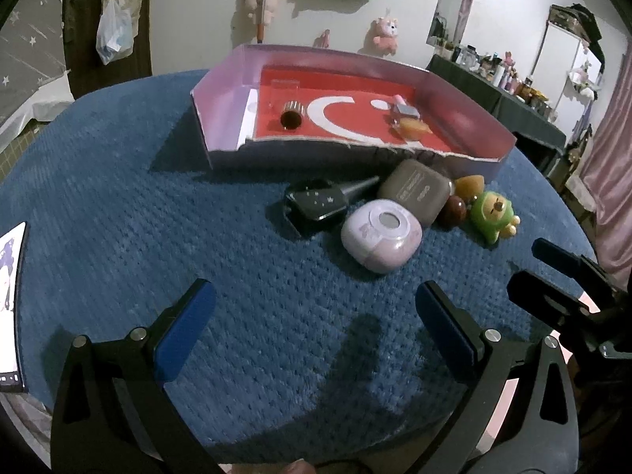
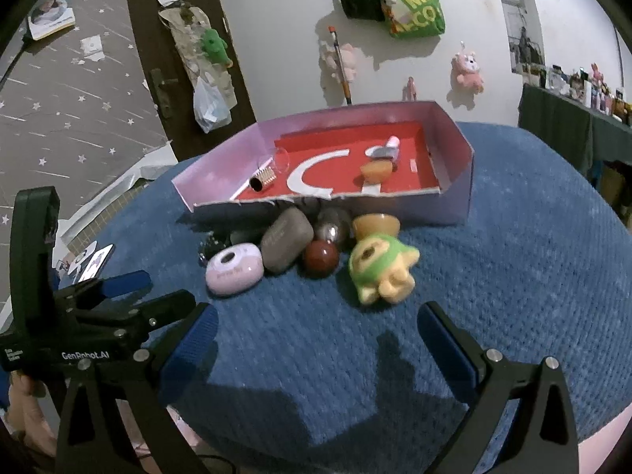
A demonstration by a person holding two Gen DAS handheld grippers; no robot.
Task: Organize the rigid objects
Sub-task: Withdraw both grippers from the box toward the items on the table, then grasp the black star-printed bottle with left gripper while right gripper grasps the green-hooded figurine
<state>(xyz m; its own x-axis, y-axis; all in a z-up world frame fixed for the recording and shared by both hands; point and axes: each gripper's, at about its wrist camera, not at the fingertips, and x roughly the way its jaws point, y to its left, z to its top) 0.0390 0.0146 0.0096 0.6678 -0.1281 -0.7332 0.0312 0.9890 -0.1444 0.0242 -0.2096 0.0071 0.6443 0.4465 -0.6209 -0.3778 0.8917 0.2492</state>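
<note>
A shallow pink box with a red floor (image 1: 221,91) (image 2: 454,134) lies on the blue cloth. In it lie a small metal cylinder (image 1: 291,115) (image 2: 262,179), a clear cup (image 2: 281,162) and an orange piece (image 1: 414,126) (image 2: 377,170). In front of the box lie a lilac round case (image 1: 381,237) (image 2: 234,268), a grey-brown case (image 1: 416,191) (image 2: 285,247), a black faceted bottle (image 1: 316,203), a brown ball (image 1: 451,211) (image 2: 320,257), a silver ball (image 2: 333,230) and a green figurine (image 1: 491,213) (image 2: 381,272). My left gripper (image 1: 316,304) is open and empty, short of the pile. My right gripper (image 2: 318,328) is open and empty, just below the figurine.
The blue cloth (image 1: 118,197) (image 2: 513,276) covers a round table. A card (image 1: 10,308) lies at its left edge. The right gripper shows at the left view's right edge (image 1: 572,288); the left gripper shows at the right view's left (image 2: 98,308). A cluttered dark shelf (image 1: 513,91) stands behind.
</note>
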